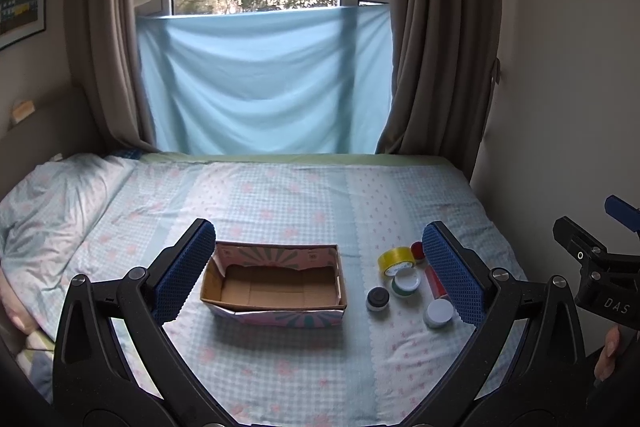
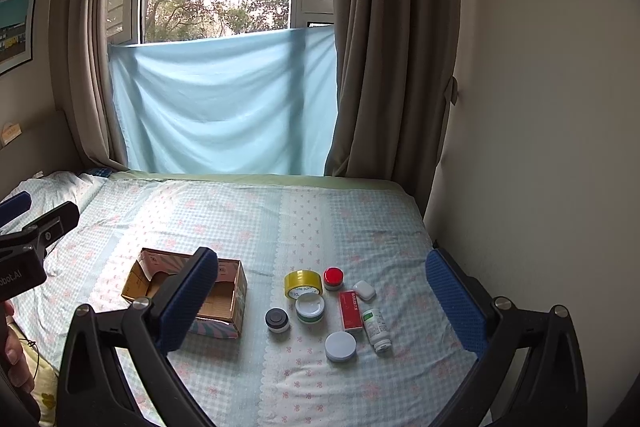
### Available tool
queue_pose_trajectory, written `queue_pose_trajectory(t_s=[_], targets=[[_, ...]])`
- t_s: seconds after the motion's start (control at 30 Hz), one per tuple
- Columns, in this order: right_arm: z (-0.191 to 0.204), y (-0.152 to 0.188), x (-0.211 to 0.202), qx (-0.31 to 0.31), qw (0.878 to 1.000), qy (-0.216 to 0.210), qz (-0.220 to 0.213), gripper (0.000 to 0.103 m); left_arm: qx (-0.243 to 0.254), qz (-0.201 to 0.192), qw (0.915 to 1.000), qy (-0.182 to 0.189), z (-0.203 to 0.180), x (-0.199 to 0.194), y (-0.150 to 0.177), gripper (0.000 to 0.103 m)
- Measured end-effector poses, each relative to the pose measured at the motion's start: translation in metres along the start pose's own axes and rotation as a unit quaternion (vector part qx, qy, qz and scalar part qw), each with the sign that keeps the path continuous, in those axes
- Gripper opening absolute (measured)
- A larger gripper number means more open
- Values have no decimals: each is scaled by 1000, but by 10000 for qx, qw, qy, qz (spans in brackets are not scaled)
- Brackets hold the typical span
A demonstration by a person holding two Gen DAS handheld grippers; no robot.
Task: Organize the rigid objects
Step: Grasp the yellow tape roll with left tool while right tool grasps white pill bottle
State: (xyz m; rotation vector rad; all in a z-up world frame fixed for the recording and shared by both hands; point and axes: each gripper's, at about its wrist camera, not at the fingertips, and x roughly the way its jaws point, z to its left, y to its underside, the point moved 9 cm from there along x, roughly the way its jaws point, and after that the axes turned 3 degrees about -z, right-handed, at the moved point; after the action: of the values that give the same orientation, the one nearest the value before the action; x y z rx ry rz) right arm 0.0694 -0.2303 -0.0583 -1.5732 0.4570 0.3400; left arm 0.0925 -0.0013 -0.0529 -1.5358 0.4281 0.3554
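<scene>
An open cardboard box (image 1: 276, 285) (image 2: 224, 297) lies empty on the bed. To its right sits a cluster: a yellow tape roll (image 2: 303, 283) (image 1: 394, 261), a red-lidded jar (image 2: 333, 277), a black-lidded jar (image 2: 277, 319) (image 1: 377, 298), a green-and-white jar (image 2: 310, 308) (image 1: 406, 284), a red box (image 2: 350, 310), a white bottle (image 2: 376, 330), a pale round lid (image 2: 340, 346) (image 1: 439, 312) and a small white case (image 2: 364, 290). My left gripper (image 1: 320, 271) hangs open above the box. My right gripper (image 2: 322, 303) hangs open above the cluster. Neither holds anything.
The bed sheet (image 2: 248, 219) stretches back to a curtained window with a blue cloth (image 1: 264, 83). A pillow (image 1: 52, 203) lies at the left. A wall borders the bed's right edge (image 2: 424, 227). A hand (image 1: 608, 355) holds the right gripper's handle.
</scene>
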Motion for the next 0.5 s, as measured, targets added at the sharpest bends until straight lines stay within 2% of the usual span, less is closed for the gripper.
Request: queue_pose_trajectory(t_s=[0.23, 0.5], targets=[[-7, 3, 6, 114, 9998, 50, 153, 103, 202, 282, 9990, 297, -6, 18, 2, 103], [-29, 42, 43, 80, 9956, 486, 798, 103, 488, 1019, 9891, 941, -33, 95, 37, 103]])
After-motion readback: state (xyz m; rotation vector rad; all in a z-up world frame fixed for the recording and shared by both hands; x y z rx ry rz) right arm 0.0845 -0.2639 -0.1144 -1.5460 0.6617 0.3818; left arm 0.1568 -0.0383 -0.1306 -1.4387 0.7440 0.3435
